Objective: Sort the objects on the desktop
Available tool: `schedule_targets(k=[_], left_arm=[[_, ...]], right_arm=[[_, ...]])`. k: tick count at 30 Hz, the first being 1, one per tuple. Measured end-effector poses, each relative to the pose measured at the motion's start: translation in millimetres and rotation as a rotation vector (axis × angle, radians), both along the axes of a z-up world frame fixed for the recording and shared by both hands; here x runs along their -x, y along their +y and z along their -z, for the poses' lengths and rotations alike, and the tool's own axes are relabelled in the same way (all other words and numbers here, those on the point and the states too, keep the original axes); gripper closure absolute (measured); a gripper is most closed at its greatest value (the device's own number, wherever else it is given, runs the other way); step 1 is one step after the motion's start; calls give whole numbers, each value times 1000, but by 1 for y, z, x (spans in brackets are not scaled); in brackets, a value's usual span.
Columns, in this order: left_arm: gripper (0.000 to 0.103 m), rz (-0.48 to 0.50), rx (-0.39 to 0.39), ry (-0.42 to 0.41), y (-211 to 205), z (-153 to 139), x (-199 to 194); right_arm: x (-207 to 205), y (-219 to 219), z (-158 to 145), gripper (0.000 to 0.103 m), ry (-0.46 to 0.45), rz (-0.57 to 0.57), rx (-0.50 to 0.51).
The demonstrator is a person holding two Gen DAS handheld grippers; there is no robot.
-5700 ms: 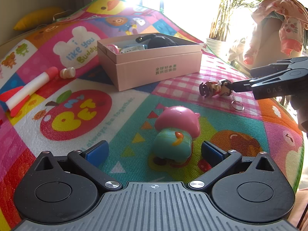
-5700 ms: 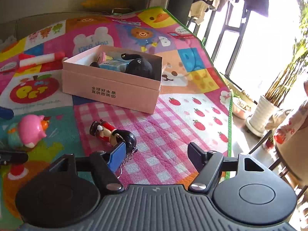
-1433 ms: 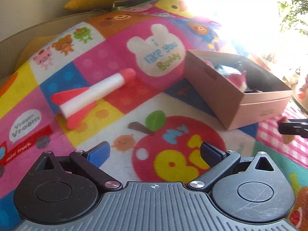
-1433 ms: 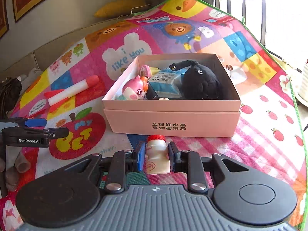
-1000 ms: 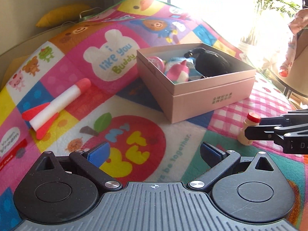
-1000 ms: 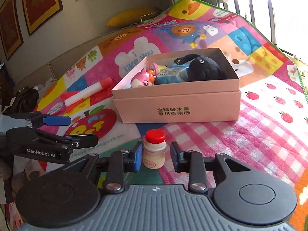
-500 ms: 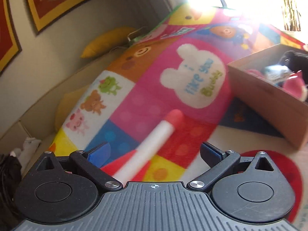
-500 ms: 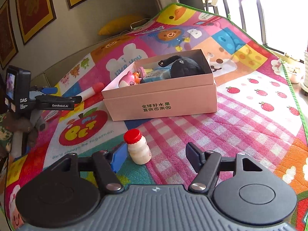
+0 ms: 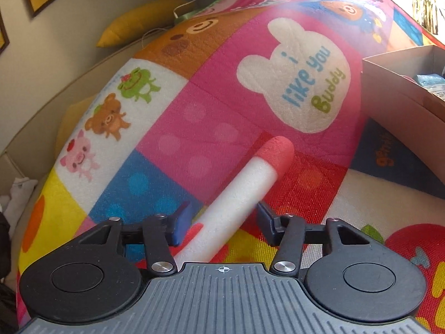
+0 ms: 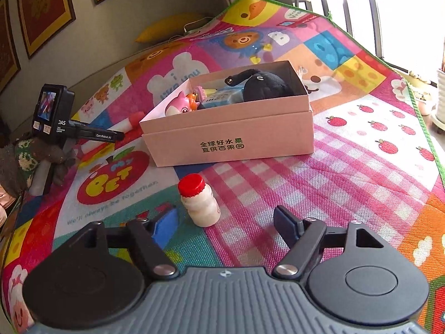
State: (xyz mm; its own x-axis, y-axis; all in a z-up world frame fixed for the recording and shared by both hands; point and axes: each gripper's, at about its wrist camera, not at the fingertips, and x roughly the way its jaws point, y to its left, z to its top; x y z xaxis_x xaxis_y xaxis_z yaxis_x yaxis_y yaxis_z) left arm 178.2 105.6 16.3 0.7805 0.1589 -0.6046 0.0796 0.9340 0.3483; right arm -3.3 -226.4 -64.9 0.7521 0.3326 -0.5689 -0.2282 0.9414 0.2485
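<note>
A foam rocket [image 9: 250, 178], white with a red tip, lies on the colourful play mat [image 9: 194, 117]. My left gripper [image 9: 222, 217] straddles its body; the jaws are closing, and thin gaps still show beside the pads. The right wrist view shows that left gripper [image 10: 111, 136] over the rocket [image 10: 133, 119], left of the pink box [image 10: 230, 142]. A small white bottle with a red cap [image 10: 200, 203] stands upright on the mat just ahead of my right gripper [image 10: 225, 217]. Its jaws are opening and touch nothing.
The pink box [image 9: 403, 111] holds a black plush [image 10: 264, 83], a pink figure [image 10: 180, 107] and a blue pack. A yellow cushion [image 10: 172, 26] lies at the mat's far edge by the wall. A gloved hand [image 10: 25, 158] holds the left gripper.
My left gripper swung left to the rocket and its jaws narrowed around it. My right gripper let go of the bottle, opened wider and drew back a little.
</note>
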Motion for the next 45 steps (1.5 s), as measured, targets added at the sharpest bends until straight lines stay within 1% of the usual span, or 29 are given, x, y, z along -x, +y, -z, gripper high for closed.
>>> schedule_targets(k=[1, 2, 3, 4, 6, 10, 14, 18, 19, 21, 22, 23, 24, 25, 26, 28, 30, 31, 32, 33, 34, 35, 36, 37, 38, 40, 41, 45], left_arm=[[52, -6, 1, -7, -1, -2, 4], [62, -3, 11, -12, -2, -6, 10], [69, 8, 38, -13, -4, -12, 18], [72, 17, 71, -17, -7, -18, 29], [72, 47, 125, -30, -14, -30, 54], [72, 159, 200, -42, -46, -45, 122], [72, 289, 287, 9, -83, -41, 169], [68, 370, 330, 66, -114, -32, 194], [67, 379, 344, 77, -119, -30, 198], [57, 384, 350, 81, -126, -26, 206], [47, 388, 346, 76, -129, -25, 208], [40, 393, 337, 67, -130, -24, 211], [36, 394, 329, 62, -132, -23, 212], [30, 393, 326, 63, -133, -22, 212], [27, 392, 329, 71, -134, -20, 212], [25, 391, 336, 90, -136, -17, 211], [19, 389, 337, 101, -137, -12, 209], [13, 384, 332, 99, -139, -10, 209], [8, 376, 322, 91, -140, -9, 209], [7, 369, 306, 77, -142, -7, 209], [7, 362, 277, 61, -144, -5, 210], [7, 351, 250, 49, -146, -3, 210], [6, 339, 234, 47, -147, 0, 209], [6, 331, 229, 54, -147, 2, 207], [6, 326, 234, 67, -146, 3, 205], [4, 324, 254, 90, -143, 6, 204], [3, 321, 266, 97, -141, 7, 204], [3, 318, 341, 127, -139, 9, 198]], right_arm=[[0, -1, 0, 28, -1, 4, -1], [1, -1, 0, 28, -2, 10, -2], [1, -2, 0, 28, -3, 18, -5], [1, -3, 0, 28, -3, 24, -7], [1, -5, 0, 27, -2, 32, -15], [1, -5, 0, 24, -4, 41, -13], [1, -4, 0, 21, -2, 55, 0], [2, -3, -1, 20, -4, 73, 13], [3, -4, -1, 19, -6, 78, 13], [4, -5, -1, 19, -7, 86, 11], [4, -5, -1, 18, -6, 89, 14], [4, -4, -2, 18, -5, 91, 20], [5, -3, -4, 18, -8, 86, 29], [6, -2, -5, 17, -15, 76, 37], [8, 0, -7, 16, -25, 65, 50], [10, 6, -10, 15, -47, 48, 82], [10, 11, -14, 15, -64, 35, 107], [10, 15, -15, 16, -67, 24, 120], [8, 19, -16, 18, -65, 10, 133], [6, 23, -16, 24, -61, -7, 146], [3, 27, -16, 32, -59, -23, 158], [1, 31, -15, 36, -55, -36, 170], [-2, 36, -14, 44, -50, -49, 186], [-5, 39, -12, 52, -45, -52, 198], [-8, 42, -11, 56, -40, -49, 208], [-12, 44, -9, 77, -26, -48, 214], [-13, 43, -10, 78, -24, -44, 206], [-7, 33, -11, 78, -41, -6, 195]])
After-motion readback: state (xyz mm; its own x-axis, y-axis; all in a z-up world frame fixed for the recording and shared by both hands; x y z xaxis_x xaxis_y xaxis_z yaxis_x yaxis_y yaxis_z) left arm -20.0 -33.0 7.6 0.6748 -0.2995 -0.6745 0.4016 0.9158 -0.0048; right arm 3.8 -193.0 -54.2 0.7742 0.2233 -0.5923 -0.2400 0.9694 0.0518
